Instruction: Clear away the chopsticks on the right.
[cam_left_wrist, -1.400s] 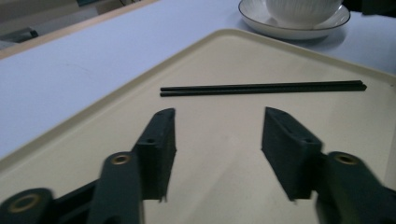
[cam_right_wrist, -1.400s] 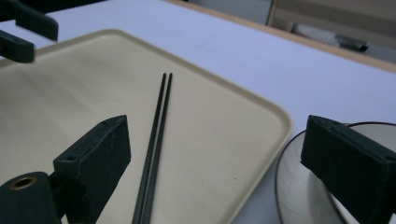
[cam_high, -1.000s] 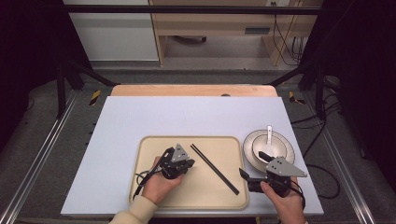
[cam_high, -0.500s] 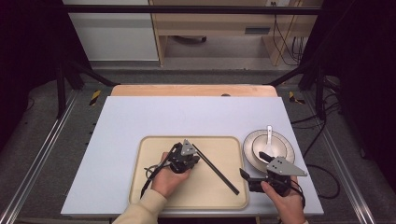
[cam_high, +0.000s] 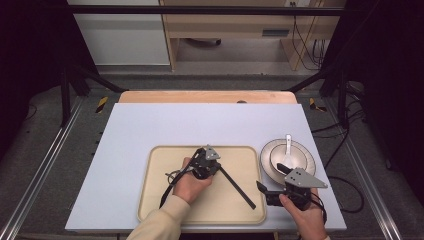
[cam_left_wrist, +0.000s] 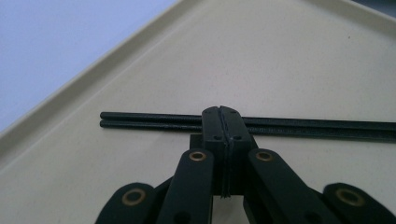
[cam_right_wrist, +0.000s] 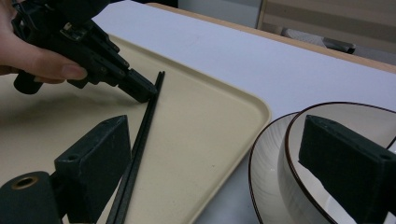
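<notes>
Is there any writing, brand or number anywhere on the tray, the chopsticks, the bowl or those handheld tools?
None to read: the tray, chopsticks, bowl, spoon and both grippers carry no legible words, numbers or logos in any view.

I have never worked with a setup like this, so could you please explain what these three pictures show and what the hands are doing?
A person holds a two-jaw claw in each hand; no robot arm is involved. The high view looks down on a white table. The other two pictures come from cameras riding on each claw. On the table sit a beige tray with a pair of black chopsticks, and beside it a plate carrying a bowl with a white spoon. The left claw is shut, its tips at the chopsticks, gripping nothing. The right claw stands open near the tray's edge, holding nothing.
</notes>
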